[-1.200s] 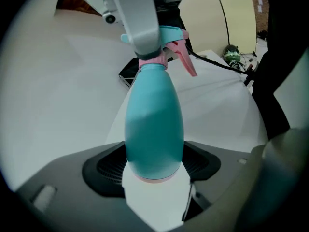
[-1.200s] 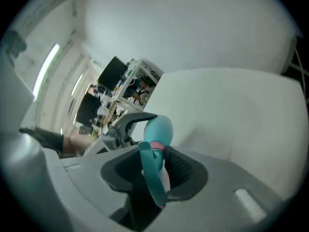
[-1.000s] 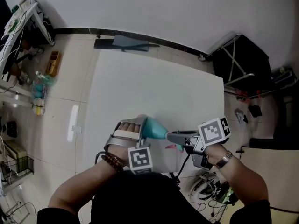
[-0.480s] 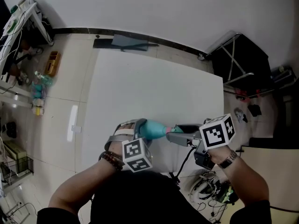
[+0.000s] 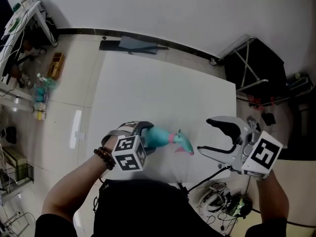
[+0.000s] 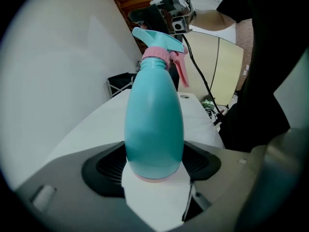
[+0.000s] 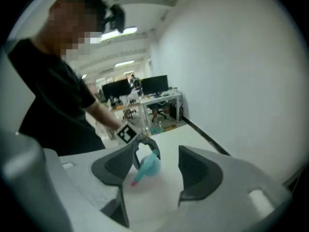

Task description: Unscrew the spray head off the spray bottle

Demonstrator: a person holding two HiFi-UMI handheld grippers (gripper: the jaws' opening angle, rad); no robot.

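A teal spray bottle [image 5: 157, 136] lies tilted over the white table [image 5: 163, 83], its teal spray head [image 5: 183, 142] and pink collar still on the neck and pointing right. My left gripper [image 5: 140, 138] is shut on the bottle's body near its base [image 6: 154, 129]. The spray head [image 6: 161, 38] and pink trigger [image 6: 182, 70] stand clear at the far end. My right gripper [image 5: 205, 136] hangs to the right of the head, apart from it. Its jaws have just been opening and stand wide with nothing between them [image 7: 157, 170]; the bottle [image 7: 148, 167] shows far off through the gap.
The table's near edge runs just under both hands. A black metal frame [image 5: 254, 65] stands at the table's right. Cables [image 5: 222, 201] lie on the floor at the lower right. Shelves with small items [image 5: 42, 83] line the left side.
My right gripper has let go of the spray head, opened wide, rolled over and pulled away to the right. My left gripper has rolled with the bottle in it.
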